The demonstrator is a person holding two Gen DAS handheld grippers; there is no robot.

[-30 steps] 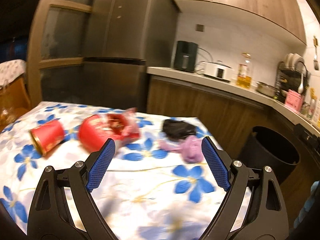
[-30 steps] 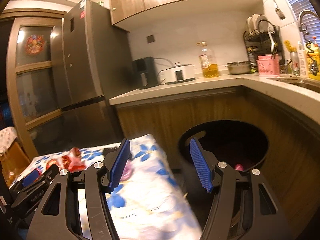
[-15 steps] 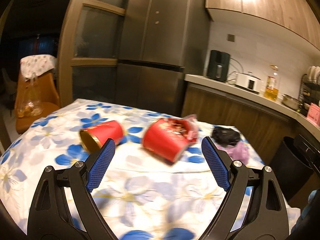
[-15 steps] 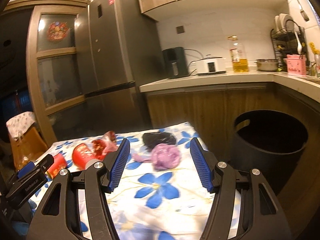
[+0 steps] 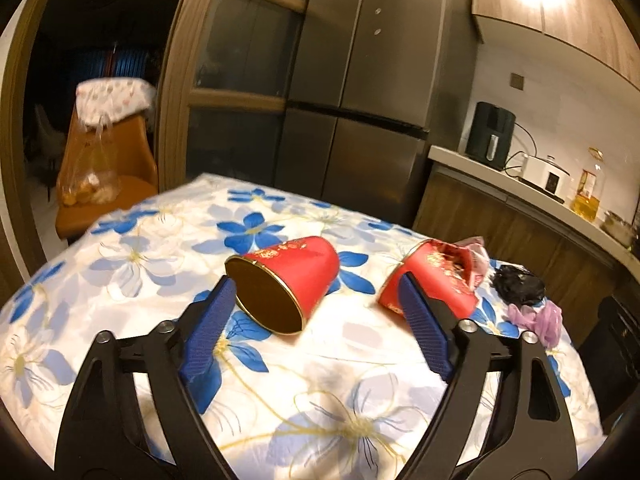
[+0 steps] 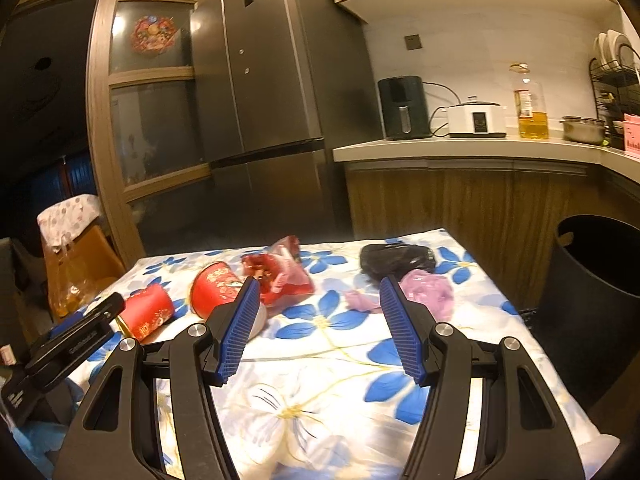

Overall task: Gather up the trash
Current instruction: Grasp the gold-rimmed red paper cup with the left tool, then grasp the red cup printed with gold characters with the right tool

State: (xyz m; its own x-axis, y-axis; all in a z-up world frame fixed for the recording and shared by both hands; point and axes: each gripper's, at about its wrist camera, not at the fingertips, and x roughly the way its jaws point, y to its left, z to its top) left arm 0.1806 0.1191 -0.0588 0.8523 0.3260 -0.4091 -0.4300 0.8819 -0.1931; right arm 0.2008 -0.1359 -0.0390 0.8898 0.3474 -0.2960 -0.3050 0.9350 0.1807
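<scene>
Fingers: left gripper closing, its fingers apart and flanking a tipped red paper cup, untouched; right gripper fingers apart, empty. Surface: blue-flowered cloth bearing a second red cup, red wrapper, black bag, purple bag. Room: grey refrigerator, wooden counter, black bin right of the surface.

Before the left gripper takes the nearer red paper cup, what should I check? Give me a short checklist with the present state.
1. Left gripper holds nothing, jaws closing: ok.
2. Tipped red paper cup with gold rim lies between its fingers, not yet pressed: ok.
3. Second red paper cup, stuffed with wrappers, apart from the first: ok.
4. Right gripper open and empty: ok.
5. Round black trash bin open beside the floral tablecloth: ok.
6. Bin has room: cannot tell.
</scene>
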